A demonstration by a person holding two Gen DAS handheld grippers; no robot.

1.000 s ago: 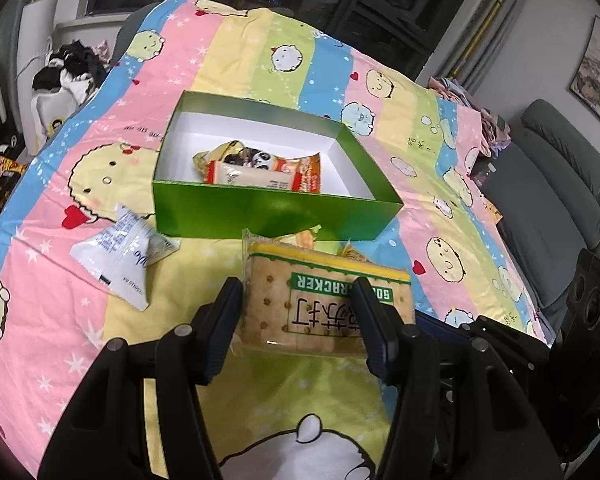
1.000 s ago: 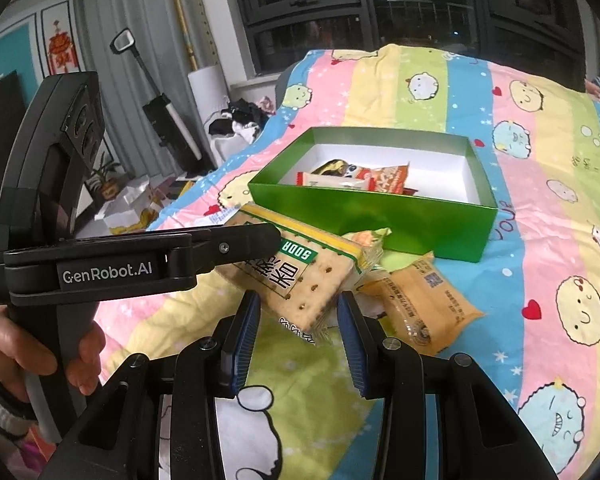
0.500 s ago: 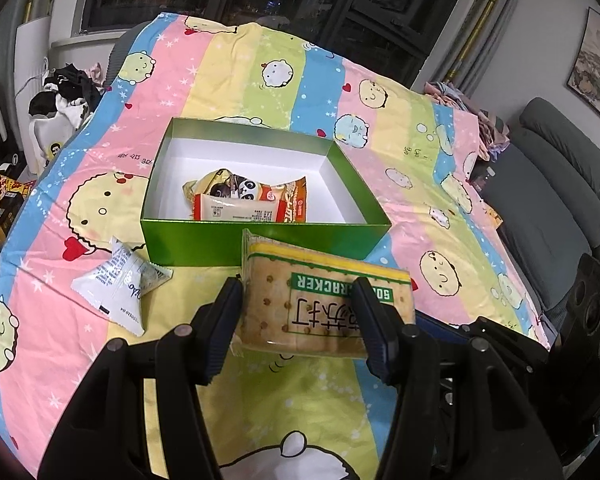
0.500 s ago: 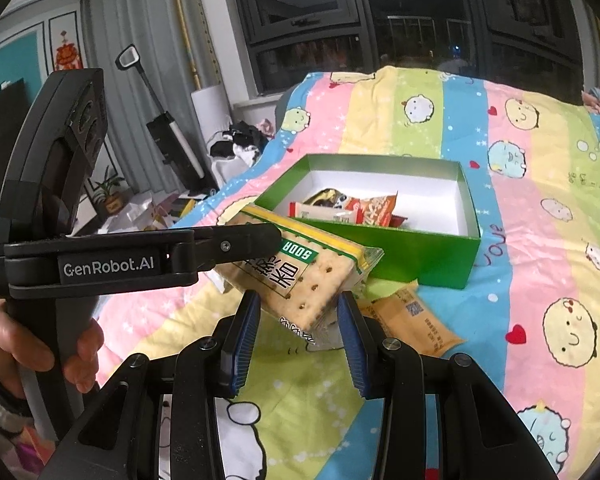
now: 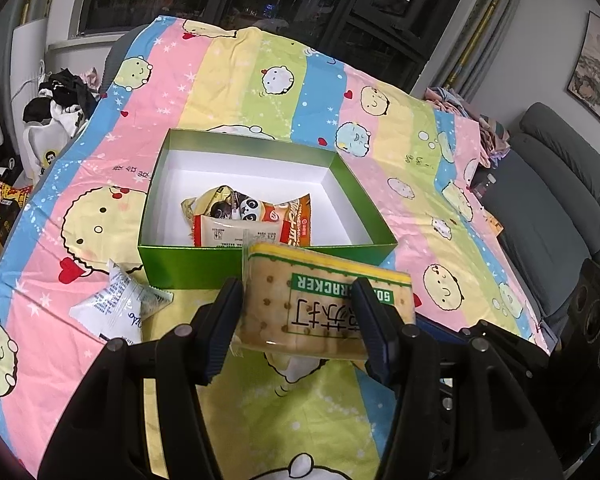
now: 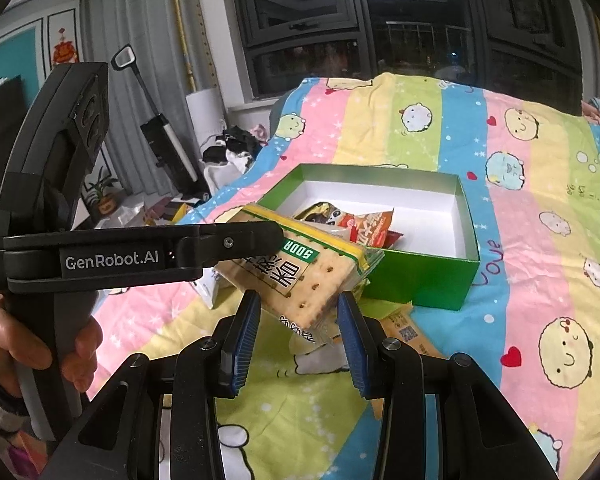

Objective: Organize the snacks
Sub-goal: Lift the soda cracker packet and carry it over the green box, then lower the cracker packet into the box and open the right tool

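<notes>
The left gripper (image 5: 298,328) is clamped on a soda cracker pack (image 5: 324,300), with one blue-padded jaw against each side of the pack and the printed face turned up. Directly beyond the jaws lies an open green box (image 5: 260,268) with a white interior, containing several snack packets (image 5: 248,220) grouped at its near wall. A white packet (image 5: 116,308) lies on the striped cartoon bedsheet (image 5: 260,92), left of the left jaw and just beside the box's near corner.

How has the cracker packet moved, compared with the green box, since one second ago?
Yes. The cracker packet, held in the left tongs, now overlaps the near wall of the green box; earlier it sat below that wall.
</notes>
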